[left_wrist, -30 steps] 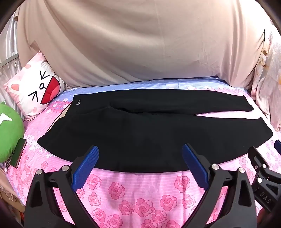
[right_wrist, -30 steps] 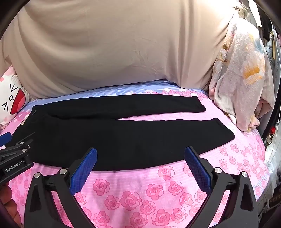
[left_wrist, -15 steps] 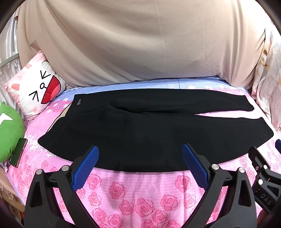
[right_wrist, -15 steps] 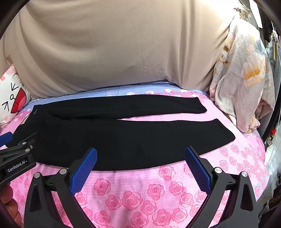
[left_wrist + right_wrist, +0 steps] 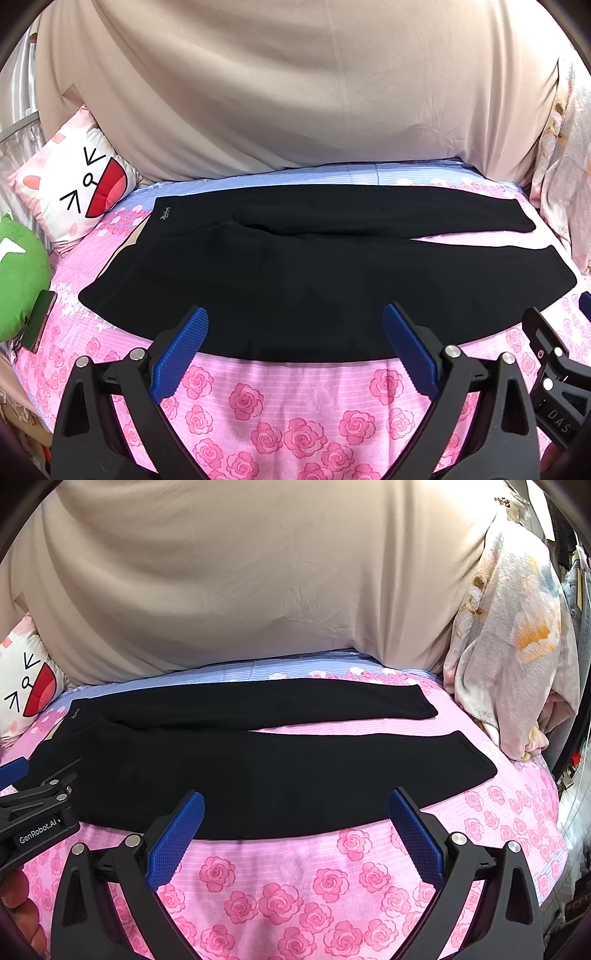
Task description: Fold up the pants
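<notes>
Cartoon pillow (image 5: 75, 186) far left; my left claw (image 5: 295, 332) hangs spread wide, gripping nothing. Black pants (image 5: 314, 266) lie flat across the rose bedsheet (image 5: 295, 402), waistband left. My right claw (image 5: 295, 814) gapes wide too.

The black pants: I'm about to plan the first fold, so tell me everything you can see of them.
The black pants lie flat and unfolded on the pink rose-print bedsheet, waistband to the left with a small pale logo near its far corner, both legs running right and parting toward the hems. The fabric looks soft, matte and smooth. Neither the left gripper nor the right gripper touches them; both are open.
</notes>
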Demonstrator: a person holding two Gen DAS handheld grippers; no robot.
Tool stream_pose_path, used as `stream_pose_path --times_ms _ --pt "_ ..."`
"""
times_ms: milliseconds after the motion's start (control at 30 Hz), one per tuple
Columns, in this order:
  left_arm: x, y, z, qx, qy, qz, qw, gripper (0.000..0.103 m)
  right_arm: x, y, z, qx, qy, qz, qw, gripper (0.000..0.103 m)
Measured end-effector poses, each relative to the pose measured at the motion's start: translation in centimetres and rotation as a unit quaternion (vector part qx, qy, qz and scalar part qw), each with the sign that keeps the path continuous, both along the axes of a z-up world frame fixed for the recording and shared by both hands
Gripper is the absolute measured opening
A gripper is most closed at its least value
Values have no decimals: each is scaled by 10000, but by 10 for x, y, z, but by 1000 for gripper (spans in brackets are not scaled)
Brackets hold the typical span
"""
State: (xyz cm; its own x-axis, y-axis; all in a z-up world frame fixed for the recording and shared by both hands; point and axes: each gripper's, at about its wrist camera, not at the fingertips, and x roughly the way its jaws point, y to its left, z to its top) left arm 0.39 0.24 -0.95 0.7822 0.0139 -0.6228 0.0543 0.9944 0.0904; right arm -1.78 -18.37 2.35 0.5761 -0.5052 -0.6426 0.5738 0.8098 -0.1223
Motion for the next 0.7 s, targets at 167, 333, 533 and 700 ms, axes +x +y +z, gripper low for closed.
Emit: stream_pose_path --times_ms 167,333,533,700 --pt "-1 0 0 0 -8 -7 10000 94 0 -1 1 -1 -7 -3 10000 98" --pt "-1 0 0 1 -6 -1 10000 94 1 0 -1 -10 -14 -13 10000 98" --pt "0 -1 0 14 0 1 10000 94 1 0 -2 -8 -15 -6 10000 98" --pt "0 -1 -1 21 7 -2 10000 94 1 -1 -3 1 -11 -2 10000 98"
